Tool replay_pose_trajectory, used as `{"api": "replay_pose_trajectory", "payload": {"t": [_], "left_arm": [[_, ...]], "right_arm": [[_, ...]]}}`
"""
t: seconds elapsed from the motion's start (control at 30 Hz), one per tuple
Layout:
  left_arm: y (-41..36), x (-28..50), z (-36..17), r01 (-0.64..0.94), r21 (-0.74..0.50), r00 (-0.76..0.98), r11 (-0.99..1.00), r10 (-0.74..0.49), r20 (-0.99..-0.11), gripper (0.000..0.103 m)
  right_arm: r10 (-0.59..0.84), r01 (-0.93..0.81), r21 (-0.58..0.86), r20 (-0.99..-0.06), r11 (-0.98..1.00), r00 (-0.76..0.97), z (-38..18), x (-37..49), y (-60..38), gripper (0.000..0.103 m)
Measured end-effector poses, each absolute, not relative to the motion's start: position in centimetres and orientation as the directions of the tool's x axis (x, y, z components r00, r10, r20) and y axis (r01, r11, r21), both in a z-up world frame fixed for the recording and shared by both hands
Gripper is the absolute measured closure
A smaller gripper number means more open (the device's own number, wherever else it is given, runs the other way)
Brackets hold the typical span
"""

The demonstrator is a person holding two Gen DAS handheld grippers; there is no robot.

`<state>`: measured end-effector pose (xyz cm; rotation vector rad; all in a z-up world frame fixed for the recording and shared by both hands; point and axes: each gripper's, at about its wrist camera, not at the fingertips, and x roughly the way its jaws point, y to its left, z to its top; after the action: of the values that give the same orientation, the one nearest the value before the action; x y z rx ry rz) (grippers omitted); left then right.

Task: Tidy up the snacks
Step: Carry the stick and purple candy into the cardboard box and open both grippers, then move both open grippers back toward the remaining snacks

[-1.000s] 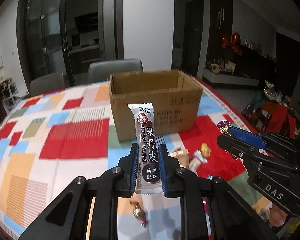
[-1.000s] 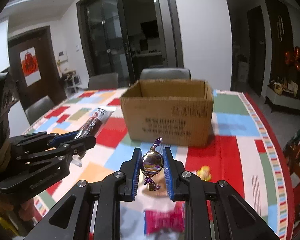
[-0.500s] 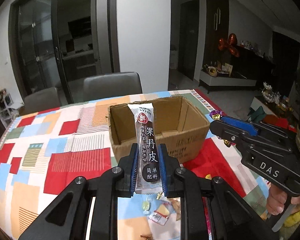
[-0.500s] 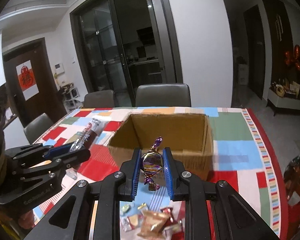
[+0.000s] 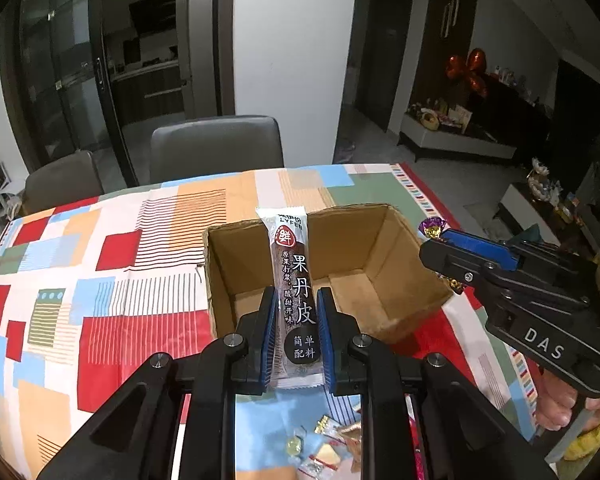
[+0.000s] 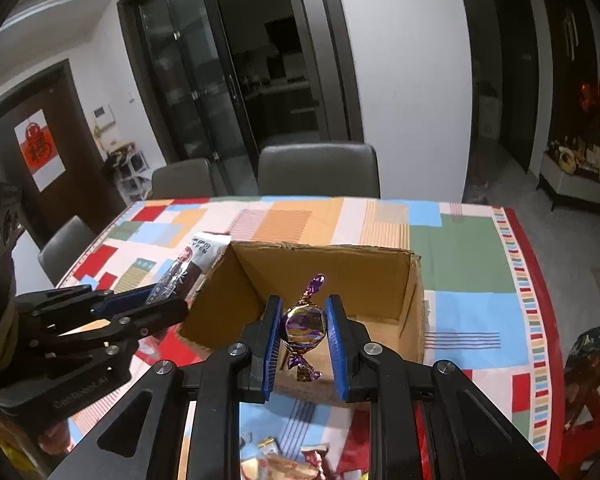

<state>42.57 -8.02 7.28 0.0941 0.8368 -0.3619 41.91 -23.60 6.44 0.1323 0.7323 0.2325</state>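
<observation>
An open cardboard box (image 5: 400, 264) (image 6: 240, 292) stands on the patchwork tablecloth, its inside bare. My left gripper (image 5: 298, 320) is shut on a long dark fruit-leather snack bar (image 5: 294, 280), held upright over the box's near edge; the bar also shows in the right wrist view (image 6: 180, 276). My right gripper (image 6: 303, 328) is shut on a purple and gold wrapped candy (image 6: 303, 322), held above the box's near wall. In the left wrist view the right gripper (image 5: 432, 236) is at the box's right rim with the candy (image 5: 432, 227).
Several loose wrapped snacks (image 5: 332, 444) (image 6: 288, 460) lie on the tablecloth (image 5: 100, 320) in front of the box. Grey chairs (image 5: 216, 148) (image 6: 320, 168) stand behind the table. The table's right edge (image 6: 540, 320) has a red border.
Both grippers rose and moved forward with their snacks, from in front of the box to above its near edge. The box's inside has come into view.
</observation>
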Motion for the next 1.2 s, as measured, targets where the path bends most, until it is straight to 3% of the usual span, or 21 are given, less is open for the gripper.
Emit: {"api": "replay_pose_trajectory", "payload": {"t": [0.2,0.27,0.33,0.37,0.87,1.2], "left_arm": [[-8.5,44.9,6.6,0.332,-0.065,0.594,0.941,-0.262,-0.761,0.082],[-8.4,45.3,6.4,0.320,-0.070,0.593,0.945,-0.257,-0.763,0.074],[-8.2,45.4,6.5,0.312,-0.063,0.603,0.948,-0.249,-0.758,0.052],[-8.1,45.1,6.6,0.305,-0.052,0.614,0.951,-0.238,-0.752,0.049],[-5.8,38.6,8.3,0.251,-0.007,0.683,0.968,-0.182,-0.707,0.038],[-4.6,32.2,8.4,0.225,0.001,0.704,0.974,-0.162,-0.691,0.035]], "right_arm": [[0.226,-0.127,0.192,-0.696,0.973,0.681,5.5,44.3,-24.0,0.080],[0.193,-0.104,0.169,-0.700,0.980,0.688,5.4,44.7,-24.1,0.076],[0.167,-0.086,0.149,-0.704,0.985,0.690,5.3,44.8,-24.1,0.059],[0.161,-0.080,0.147,-0.704,0.986,0.692,5.4,44.7,-24.2,0.057],[0.208,-0.137,0.157,-0.677,0.978,0.706,5.9,38.7,-23.2,0.057],[0.225,-0.142,0.174,-0.722,0.974,0.654,4.6,33.8,-22.9,0.057]]}}
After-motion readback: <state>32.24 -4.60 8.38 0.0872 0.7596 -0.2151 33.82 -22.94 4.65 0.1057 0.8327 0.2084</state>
